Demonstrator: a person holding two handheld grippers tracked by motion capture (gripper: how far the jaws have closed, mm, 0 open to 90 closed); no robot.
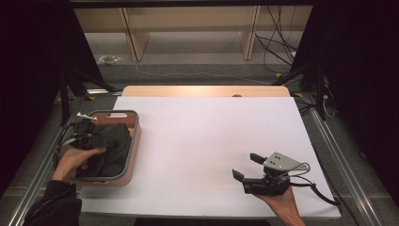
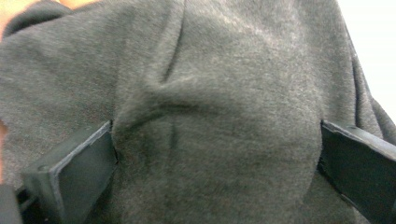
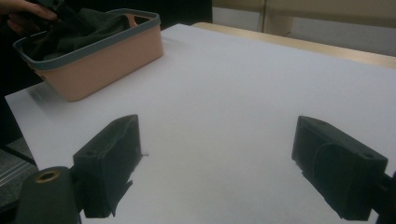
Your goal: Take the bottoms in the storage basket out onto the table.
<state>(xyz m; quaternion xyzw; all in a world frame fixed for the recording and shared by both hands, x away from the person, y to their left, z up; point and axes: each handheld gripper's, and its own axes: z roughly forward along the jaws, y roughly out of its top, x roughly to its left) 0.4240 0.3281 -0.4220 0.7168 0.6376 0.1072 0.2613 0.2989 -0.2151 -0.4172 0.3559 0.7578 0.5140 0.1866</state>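
My left gripper (image 1: 87,139) is wide open around the dark cloth (image 2: 210,116) in the basket (image 1: 133,141); next I squeeze. My right gripper (image 1: 248,167) waits open.

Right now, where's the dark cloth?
In the high view the dark cloth fills the pink basket at the table's left edge, with the left gripper pressed into it, jaws spread around a fold.
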